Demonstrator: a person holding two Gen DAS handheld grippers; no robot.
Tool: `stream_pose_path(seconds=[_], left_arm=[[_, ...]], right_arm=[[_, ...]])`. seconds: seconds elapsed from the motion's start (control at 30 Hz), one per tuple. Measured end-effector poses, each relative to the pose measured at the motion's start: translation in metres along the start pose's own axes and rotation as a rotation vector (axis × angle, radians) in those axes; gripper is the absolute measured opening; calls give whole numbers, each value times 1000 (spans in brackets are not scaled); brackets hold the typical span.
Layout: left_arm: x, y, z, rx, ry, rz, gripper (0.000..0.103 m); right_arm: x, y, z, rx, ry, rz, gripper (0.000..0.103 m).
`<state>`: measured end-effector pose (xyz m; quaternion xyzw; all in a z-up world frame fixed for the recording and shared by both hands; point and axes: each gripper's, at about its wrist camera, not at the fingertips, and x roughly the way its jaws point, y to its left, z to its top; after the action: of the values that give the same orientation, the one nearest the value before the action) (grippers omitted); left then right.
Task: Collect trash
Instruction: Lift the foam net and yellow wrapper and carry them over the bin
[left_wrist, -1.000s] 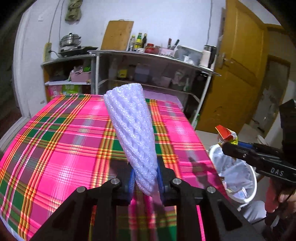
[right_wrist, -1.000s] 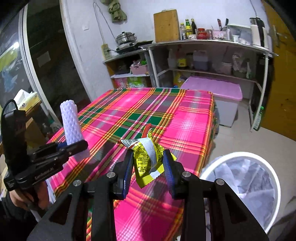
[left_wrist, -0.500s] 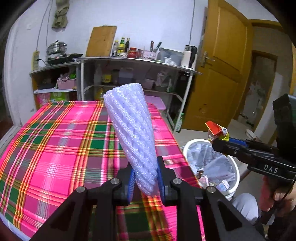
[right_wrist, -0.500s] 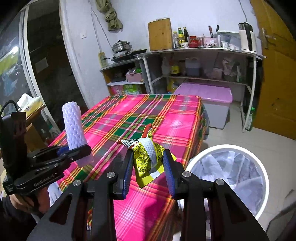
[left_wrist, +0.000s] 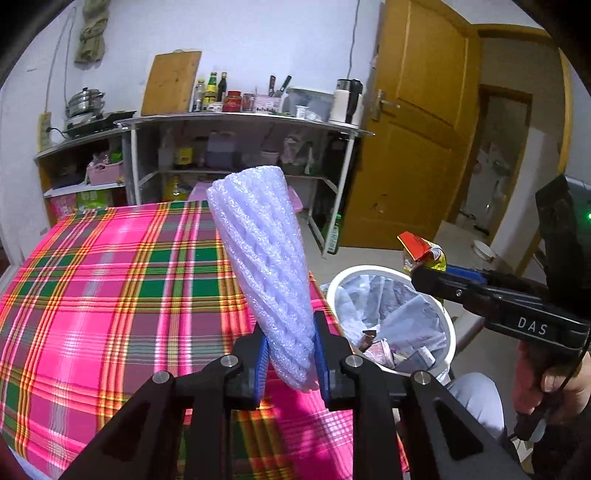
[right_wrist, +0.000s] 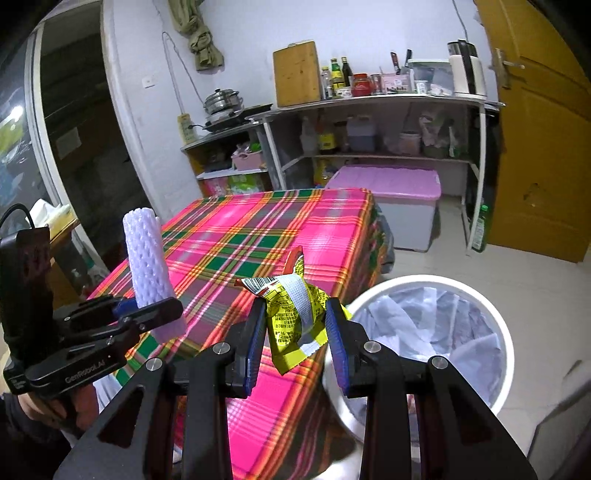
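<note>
**Both grippers loaded, bin right below**

Over on the left, the left gripper (left_wrist: 290, 363) is pinching the narrow end of a white foam net sleeve (left_wrist: 264, 266), blue pads squeezed against it, and the sleeve stands up tall and tilted above the near edge of the plaid tablecloth (left_wrist: 110, 288). From the right wrist view that same sleeve (right_wrist: 147, 269) pokes up out of the black jaws at the left, above the table's near left corner, with a hand (right_wrist: 55, 410) wrapped round the handle below.

Moving right, the right gripper (right_wrist: 295, 339) is clamped on a crumpled yellow snack wrapper (right_wrist: 291, 314), barcode strip and red end sticking out at the top. The wrapper hangs in the air over the table's near right corner, just beside the bin's rim.

And there's the white trash bin (right_wrist: 506, 343) on the floor, tight against the table's right side. It's lined with a pale plastic bag, and in the left wrist view the bin (left_wrist: 334, 286) shows scraps of paper and wrappers already lying at the bottom. Further back, a lidded pink-topped storage box (right_wrist: 402, 195) sits on the floor under the shelves; its contents are hidden.
</note>
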<state>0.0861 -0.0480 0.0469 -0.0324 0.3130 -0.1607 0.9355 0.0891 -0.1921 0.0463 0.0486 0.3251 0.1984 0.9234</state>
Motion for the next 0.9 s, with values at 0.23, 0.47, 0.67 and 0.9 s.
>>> stream_pose_path(seconds=[0.23, 0.47, 0.67, 0.9], left_arm=[[16, -18, 4, 30, 20, -33, 22], [36, -34, 7, 60, 46, -70, 22], [55, -50, 8, 86, 73, -103, 22], [80, -64, 7, 106, 114, -128, 23]], right_arm=[[-6, -24, -5, 40, -3, -44, 33], [-13, -49, -11, 85, -2, -91, 33], [-15, -70, -15, 124, 2, -124, 33], [-10, -91, -23, 170, 28, -147, 33]])
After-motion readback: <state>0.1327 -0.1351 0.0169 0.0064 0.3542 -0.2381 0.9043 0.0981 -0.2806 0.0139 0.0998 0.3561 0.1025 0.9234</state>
